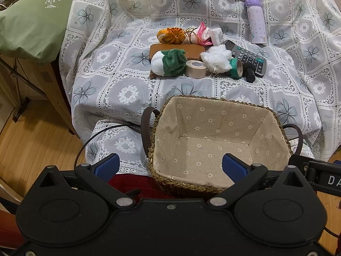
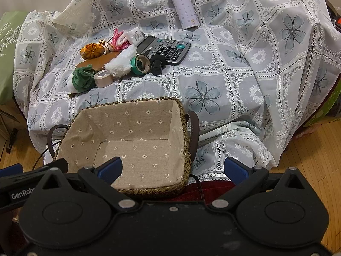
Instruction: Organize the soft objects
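A woven basket [image 1: 164, 115] with a floral cloth lining stands empty at the near edge of the cloth-covered seat; it also shows in the right wrist view [image 2: 183, 115]. Behind it lie soft things: a green and white plush [image 1: 169, 63] [image 2: 82, 79], a white fluffy plush [image 1: 217, 58] [image 2: 121, 61], an orange pouch [image 1: 171, 35] [image 2: 92, 50] and a pink and white plush [image 1: 202, 34] [image 2: 120, 39]. My left gripper [image 1: 170, 167] is open and empty over the basket's near rim. My right gripper [image 2: 173, 169] is open and empty at the basket's near right corner.
Among the soft things lie a brown case [image 1: 177, 50], a beige tape roll [image 1: 196, 68], a green tape roll [image 1: 236, 67], a black cylinder [image 1: 249, 75], a calculator [image 1: 248, 58] and a purple bottle [image 1: 255, 20]. A green pillow [image 1: 32, 19] lies at the left. Wooden floor lies below.
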`<state>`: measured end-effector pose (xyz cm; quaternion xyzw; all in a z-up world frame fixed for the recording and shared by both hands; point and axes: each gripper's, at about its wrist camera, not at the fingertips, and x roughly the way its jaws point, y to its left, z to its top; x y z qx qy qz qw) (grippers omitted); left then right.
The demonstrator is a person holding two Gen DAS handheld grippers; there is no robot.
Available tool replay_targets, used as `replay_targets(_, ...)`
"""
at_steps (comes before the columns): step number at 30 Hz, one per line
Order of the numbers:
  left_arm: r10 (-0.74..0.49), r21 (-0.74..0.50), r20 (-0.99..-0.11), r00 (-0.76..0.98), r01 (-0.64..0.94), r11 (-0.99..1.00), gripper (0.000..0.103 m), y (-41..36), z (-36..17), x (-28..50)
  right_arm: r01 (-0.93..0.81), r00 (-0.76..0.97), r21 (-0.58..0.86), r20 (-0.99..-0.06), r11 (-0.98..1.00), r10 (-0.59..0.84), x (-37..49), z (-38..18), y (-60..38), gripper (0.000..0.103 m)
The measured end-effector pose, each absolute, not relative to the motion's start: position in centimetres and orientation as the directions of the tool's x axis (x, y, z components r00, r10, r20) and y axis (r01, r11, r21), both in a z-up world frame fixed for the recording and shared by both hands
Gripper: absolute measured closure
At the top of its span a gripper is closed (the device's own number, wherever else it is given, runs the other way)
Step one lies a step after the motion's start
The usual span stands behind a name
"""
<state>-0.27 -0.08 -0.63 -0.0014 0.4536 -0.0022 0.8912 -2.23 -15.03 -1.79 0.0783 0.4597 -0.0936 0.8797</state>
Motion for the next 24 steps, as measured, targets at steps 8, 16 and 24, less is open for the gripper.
replay_targets(8, -0.007, -0.005, -0.802, 0.597, 0.004, 1.0, 0.004, -0.1, -0.5, -0.4, 0.24, 0.569, 0.055, -0.817, 0.969, -0.094, -2.3, -1.7, -15.1, 0.001)
replay_targets(16, -0.03, -0.018, -0.75, 0.661, 0.025, 1.0, 0.004, 0.0, 0.7, -0.9, 0.269, 0.669, 0.063, -0.73, 0.961, -0.139, -3.0, -0.5, -15.7, 0.001)
replay_targets(24, -0.092, -0.065, -0.747, 0.658, 0.065, 0.996, 0.004, -0.2, 0.4, -0.4, 0.235, 0.764, -0.067, -0.604, 0.97, -0.227, -1.8, 0.4, -14.0, 0.001)
